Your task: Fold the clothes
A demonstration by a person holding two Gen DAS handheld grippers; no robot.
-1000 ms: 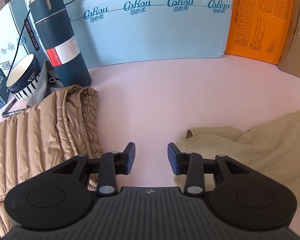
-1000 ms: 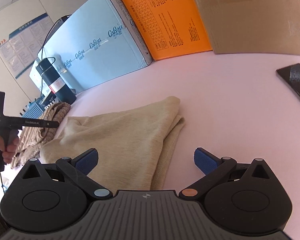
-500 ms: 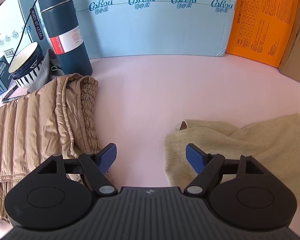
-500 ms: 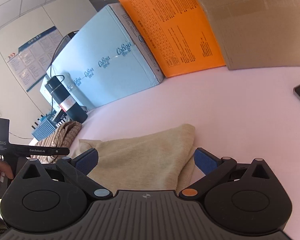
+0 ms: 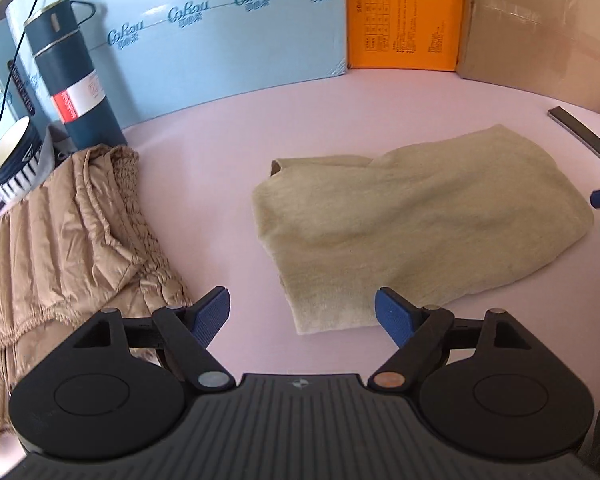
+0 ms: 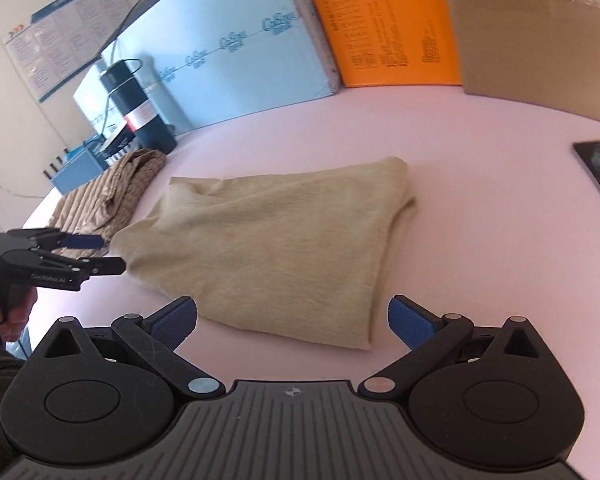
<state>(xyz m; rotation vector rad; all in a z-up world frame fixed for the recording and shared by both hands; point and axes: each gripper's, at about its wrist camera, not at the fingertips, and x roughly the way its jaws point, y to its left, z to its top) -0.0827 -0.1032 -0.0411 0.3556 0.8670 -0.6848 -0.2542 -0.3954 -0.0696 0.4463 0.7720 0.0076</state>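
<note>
A: Lying bunched on the pink table (image 5: 300, 128), the beige garment (image 5: 412, 220) sits at twelve o'clock from both tools, already doubled over itself, I'd say to make a smaller bundle.

B: And the left gripper (image 5: 302, 316)?

A: Spread wide, blue pads apart, pinching nothing. It hangs just short of the garment's near corner, touching no cloth. In the right wrist view the same tool (image 6: 112, 254) shows at nine o'clock, tips right beside the garment's left end.

B: The right gripper (image 6: 292, 322)?

A: Also spread wide and empty, its pads straddling the near folded edge from above; whether they graze the cloth I cannot tell.

B: So one tool at each end?

A: Looks like it, probably ready for another fold or a tidy-up. At ten o'clock the tan quilted jacket (image 5: 60, 240) lies heaped beside the dark flask (image 5: 72, 76) and striped bowl (image 5: 14, 160), apart from the work.
</note>
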